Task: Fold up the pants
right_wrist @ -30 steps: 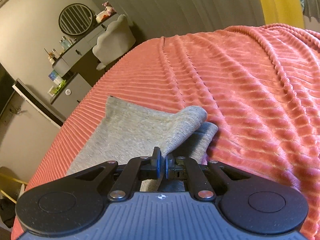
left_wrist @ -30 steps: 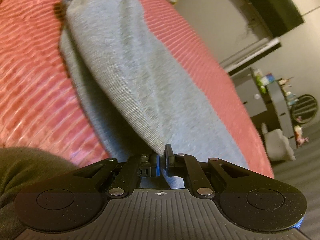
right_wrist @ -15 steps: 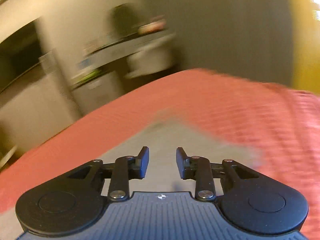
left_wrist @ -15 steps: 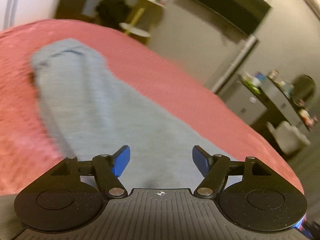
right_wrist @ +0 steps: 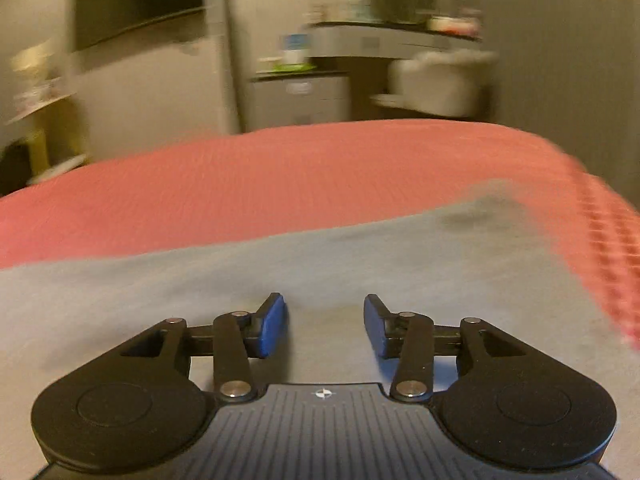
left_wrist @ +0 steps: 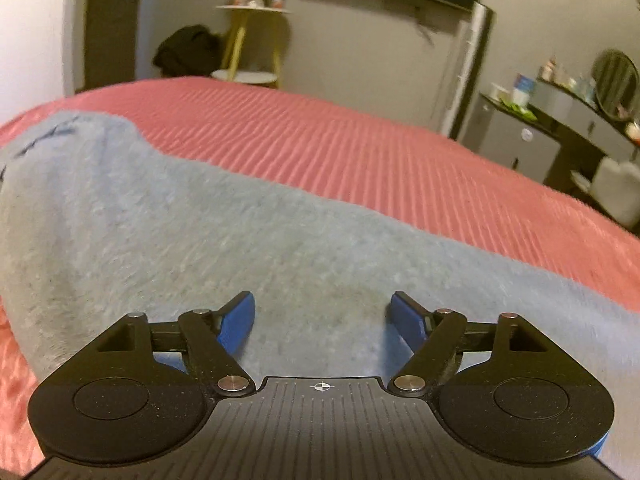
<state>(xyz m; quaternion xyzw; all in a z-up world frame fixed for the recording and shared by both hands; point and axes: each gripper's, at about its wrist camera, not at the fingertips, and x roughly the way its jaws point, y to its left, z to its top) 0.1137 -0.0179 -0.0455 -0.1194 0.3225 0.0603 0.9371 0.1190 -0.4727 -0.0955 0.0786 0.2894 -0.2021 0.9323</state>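
The grey pants [left_wrist: 168, 232] lie flat on the pink bedspread [left_wrist: 360, 152], and as the left gripper [left_wrist: 323, 318] and right gripper [right_wrist: 324, 322] have their jaws opening and empty, a careless next pinch could catch one layer only and spoil the fold.

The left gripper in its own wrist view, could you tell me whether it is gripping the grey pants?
No, the left gripper has its jaws opening, and its blue pads stand apart above the flat grey pants without pinching them.
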